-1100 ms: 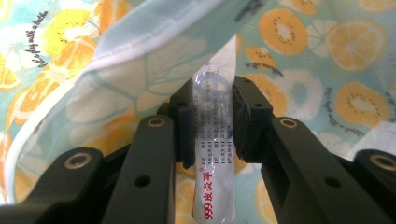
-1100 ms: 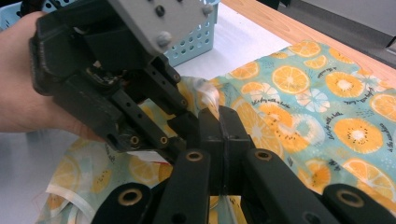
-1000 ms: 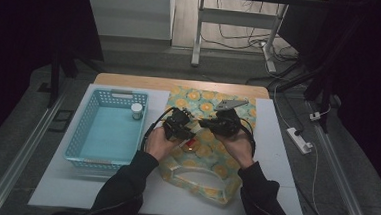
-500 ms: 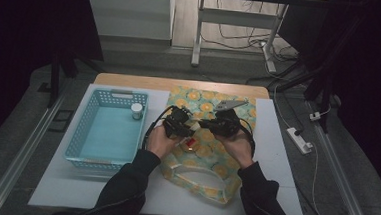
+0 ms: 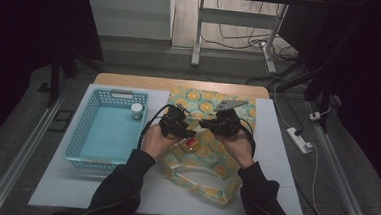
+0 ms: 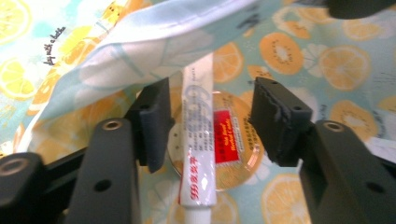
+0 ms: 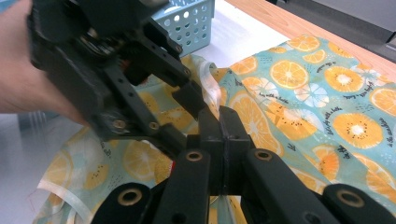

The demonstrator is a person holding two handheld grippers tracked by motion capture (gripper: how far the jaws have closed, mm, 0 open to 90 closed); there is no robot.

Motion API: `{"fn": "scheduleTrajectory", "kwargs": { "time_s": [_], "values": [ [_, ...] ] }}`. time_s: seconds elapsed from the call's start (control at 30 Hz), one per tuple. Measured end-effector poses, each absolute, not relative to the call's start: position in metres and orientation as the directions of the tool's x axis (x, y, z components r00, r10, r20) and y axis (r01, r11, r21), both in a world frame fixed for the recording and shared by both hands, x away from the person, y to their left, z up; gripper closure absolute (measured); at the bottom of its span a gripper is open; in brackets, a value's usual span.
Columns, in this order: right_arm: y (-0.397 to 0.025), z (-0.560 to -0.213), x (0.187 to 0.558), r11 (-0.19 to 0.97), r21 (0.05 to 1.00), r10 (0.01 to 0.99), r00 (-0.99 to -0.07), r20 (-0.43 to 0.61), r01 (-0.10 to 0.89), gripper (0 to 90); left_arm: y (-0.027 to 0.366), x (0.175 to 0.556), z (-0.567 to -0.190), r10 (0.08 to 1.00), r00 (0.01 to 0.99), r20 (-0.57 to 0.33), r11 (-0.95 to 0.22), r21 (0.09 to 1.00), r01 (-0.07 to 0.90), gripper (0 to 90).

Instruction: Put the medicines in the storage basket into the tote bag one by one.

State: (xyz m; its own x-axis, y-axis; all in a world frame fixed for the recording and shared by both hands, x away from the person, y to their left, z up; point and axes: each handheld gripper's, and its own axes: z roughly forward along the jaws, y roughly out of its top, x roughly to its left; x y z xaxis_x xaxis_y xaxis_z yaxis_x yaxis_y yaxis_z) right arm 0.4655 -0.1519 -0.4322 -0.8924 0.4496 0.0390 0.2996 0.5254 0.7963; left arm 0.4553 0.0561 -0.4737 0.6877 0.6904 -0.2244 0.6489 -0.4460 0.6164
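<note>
White surface (image 5: 285, 158): pale board under everything, with the wooden edge showing at the far side.
Fabric bag (image 5: 210, 164): teal cloth printed with orange and lemon slices, spread flat across the middle of the surface, its handles toward me. In the right gripper view (image 7: 327, 107) the print runs off to the right.
Basket (image 5: 88, 141): light blue plastic, sitting left of the bag on the surface, well apart from my hands; a small white-capped jar (image 5: 136, 110) stands in its far right corner.
Left hand (image 5: 155, 141): over the bag's left part, carrying the left tongs.
Right hand (image 5: 236, 145): over the bag's right part, carrying the right tongs.
Left tongs (image 6: 205, 121): standing wide, both pads clear of anything, poised right above the tube and the disc. In the high view (image 5: 189, 133) they point toward the right tongs.
Right tongs (image 7: 218, 122): squeezed together, and I've got the pale hem (image 7: 210, 79) of the bag pinched between the tips, lifted a little. In the high view (image 5: 202, 123) they sit just beside the left tongs.
Bag flap (image 6: 154, 51): the raised light blue edge arches over the opening, above the tube.
Tube (image 6: 198, 154): white, with small print and red lettering, lying on the bag cloth between the spread jaws, its far end under the flap.
Disc (image 6: 224, 140): round, clear-rimmed, red label, lying under and touching the tube.
</note>
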Motion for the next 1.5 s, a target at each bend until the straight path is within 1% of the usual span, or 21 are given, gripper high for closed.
{"fn": "scheduleTrajectory", "kwargs": {
  "time_s": [0.23,0.27,0.57,0.77,0.87,1.0,1.2,1.5],
  "values": [
    [-0.152,-0.432,0.465,0.524,0.797,0.449,-0.892,0.041,0.300,89.6,0.065,0.448,-0.465,0.657,0.709,-0.256,-0.446,0.625,0.640,32.3],
    [-0.152,-0.432,0.466,0.524,0.797,0.449,-0.893,0.040,0.299,89.7,0.066,0.447,-0.463,0.659,0.710,-0.249,-0.451,0.624,0.638,30.5],
    [-0.152,-0.432,0.465,0.528,0.794,0.448,-0.893,0.039,0.300,89.6,0.085,0.442,-0.452,0.685,0.695,-0.218,-0.448,0.627,0.637,19.9],
    [-0.152,-0.432,0.465,0.525,0.798,0.446,-0.894,0.038,0.296,89.6,0.103,0.440,-0.450,0.692,0.684,-0.230,-0.414,0.650,0.637,11.6],
    [-0.153,-0.432,0.465,0.525,0.798,0.446,-0.894,0.038,0.295,89.6,0.110,0.439,-0.449,0.690,0.684,-0.235,-0.413,0.649,0.640,9.6],
    [-0.151,-0.432,0.465,0.527,0.797,0.444,-0.895,0.036,0.294,89.6,0.121,0.436,-0.446,0.694,0.686,-0.217,-0.419,0.654,0.630,4.8],
    [-0.150,-0.433,0.464,0.530,0.796,0.443,-0.896,0.034,0.292,89.6,0.137,0.433,-0.444,0.714,0.677,-0.180,-0.422,0.661,0.620,0.8],
    [-0.149,-0.434,0.463,0.532,0.795,0.440,-0.897,0.035,0.292,89.6,0.163,0.432,-0.444,0.742,0.647,-0.176,-0.385,0.679,0.625,0.0]
  ]
}}
